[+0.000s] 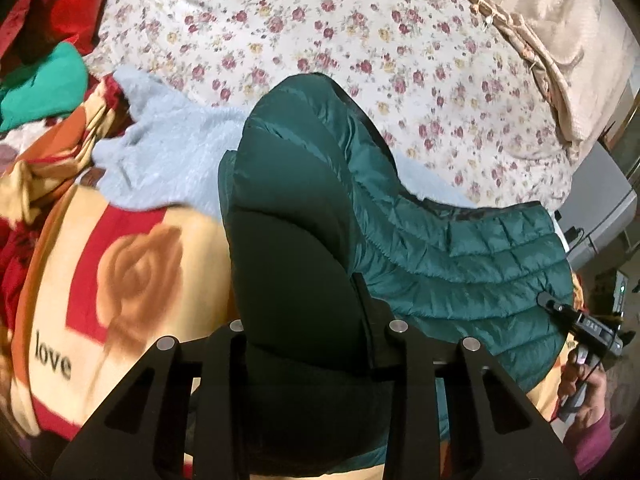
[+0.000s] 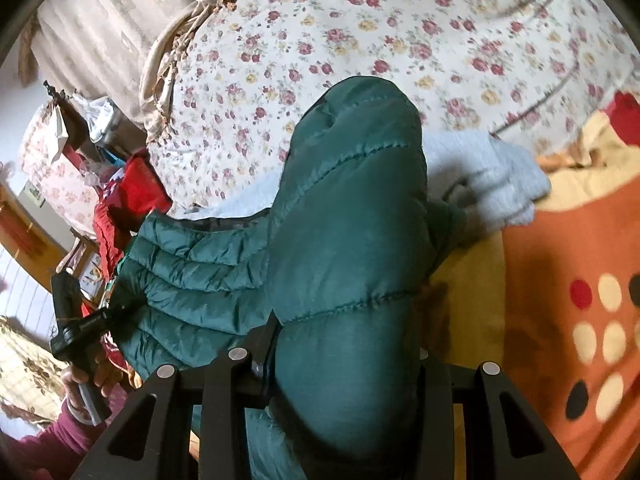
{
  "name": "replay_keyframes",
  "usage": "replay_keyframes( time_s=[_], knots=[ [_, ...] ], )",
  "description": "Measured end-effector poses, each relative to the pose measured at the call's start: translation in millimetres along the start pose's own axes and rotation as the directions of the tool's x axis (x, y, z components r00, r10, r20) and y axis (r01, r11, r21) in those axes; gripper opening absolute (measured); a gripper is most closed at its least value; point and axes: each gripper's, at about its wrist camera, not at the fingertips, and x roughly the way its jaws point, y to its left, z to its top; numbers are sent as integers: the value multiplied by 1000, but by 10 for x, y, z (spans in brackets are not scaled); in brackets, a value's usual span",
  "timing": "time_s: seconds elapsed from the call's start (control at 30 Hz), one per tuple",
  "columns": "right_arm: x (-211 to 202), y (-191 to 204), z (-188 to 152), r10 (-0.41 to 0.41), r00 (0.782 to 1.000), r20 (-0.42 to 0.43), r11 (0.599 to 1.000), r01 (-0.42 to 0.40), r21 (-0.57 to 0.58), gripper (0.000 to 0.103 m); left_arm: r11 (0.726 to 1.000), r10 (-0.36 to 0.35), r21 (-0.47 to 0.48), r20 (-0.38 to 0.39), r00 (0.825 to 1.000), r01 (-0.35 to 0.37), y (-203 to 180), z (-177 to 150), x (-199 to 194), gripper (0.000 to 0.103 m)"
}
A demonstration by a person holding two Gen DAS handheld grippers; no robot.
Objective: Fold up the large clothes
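A dark green quilted puffer jacket (image 1: 460, 256) hangs lifted above the bed, stretched between both grippers. In the left wrist view its padded cloth bulges up between the fingers (image 1: 370, 328) of my left gripper (image 1: 308, 332), which is shut on it. At the right edge of that view the right gripper (image 1: 550, 302) bites the jacket's hem, with a hand (image 1: 584, 388) behind it. In the right wrist view the jacket (image 2: 348, 208) fills the gap of my right gripper (image 2: 344, 348), shut on a thick fold. The left gripper (image 2: 116, 312) grips the far hem at the left.
A pale blue fluffy garment (image 1: 160, 152) lies under the jacket on a floral bedsheet (image 1: 320, 20). A rose blanket reading "love" (image 1: 132, 264) covers the near side, and red and green clothes (image 1: 40, 88) are piled at the left. Furniture and bags (image 2: 92, 120) stand beside the bed.
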Motion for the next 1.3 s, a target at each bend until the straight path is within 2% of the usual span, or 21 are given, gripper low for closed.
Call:
replay_keyframes(
  time_s=[0.1, 0.17, 0.2, 0.23, 0.27, 0.33, 0.37, 0.5, 0.6, 0.73, 0.83, 0.97, 1.1, 1.2, 1.3],
  knots=[
    [16, -113, -93, -18, 1000, -7, 999, 18, 41, 39, 999, 41, 14, -12, 999, -40, 29, -130, 31, 32],
    [82, -174, -128, -58, 998, -17, 996, 59, 61, 43, 997, 78, -2, -31, 996, -78, 102, -177, 126, 46],
    [137, -201, -150, -101, 994, -30, 993, 102, 64, 50, 996, 90, -9, -43, 995, -90, 145, -193, 170, 51],
    [183, -215, -158, -132, 990, -40, 989, 134, 64, 59, 994, 100, -27, -57, 993, -102, 198, -205, 242, 62],
    [287, -251, -196, -179, 982, -64, 981, 183, 58, 63, 993, 100, -50, -68, 993, -103, 248, -214, 307, 69],
    [386, -290, -248, -221, 973, -65, 974, 224, 46, 78, 991, 98, -88, -67, 993, -104, 319, -236, 383, 81],
    [425, -321, -284, -233, 971, -53, 970, 236, 55, 80, 989, 105, -98, -60, 993, -110, 340, -246, 399, 86],
    [393, -311, -299, -244, 968, -51, 965, 248, 81, 81, 987, 119, -104, -47, 992, -123, 351, -278, 373, 88],
    [256, -215, -283, -310, 950, -43, 949, 312, 46, 81, 983, 157, -88, -18, 987, -158, 278, -296, 234, 88],
    [-30, -22, -292, -354, 934, 50, 935, 354, 12, 81, 974, 225, -33, 48, 973, -224, 106, -323, 32, 87],
    [-145, 144, -317, -346, 934, 91, 938, 347, 8, 84, 971, 238, -2, 68, 969, -238, -41, -360, -60, 87],
    [-96, 381, -400, -285, 953, 105, 957, 289, -24, 84, 957, 285, 24, 81, 955, -287, -162, -424, -91, 88],
    [45, 704, -516, -299, 945, 130, 946, 312, -90, 84, 955, 292, 30, 90, 952, -295, -249, -504, -131, 87],
    [154, 835, -598, -284, 952, 117, 950, 295, -96, 84, 958, 280, 39, 114, 953, -286, -335, -556, -213, 87],
    [226, 968, -670, -266, 959, 99, 956, 276, -102, 84, 951, 286, 73, 154, 946, -299, -472, -609, -313, 87]
  ],
)
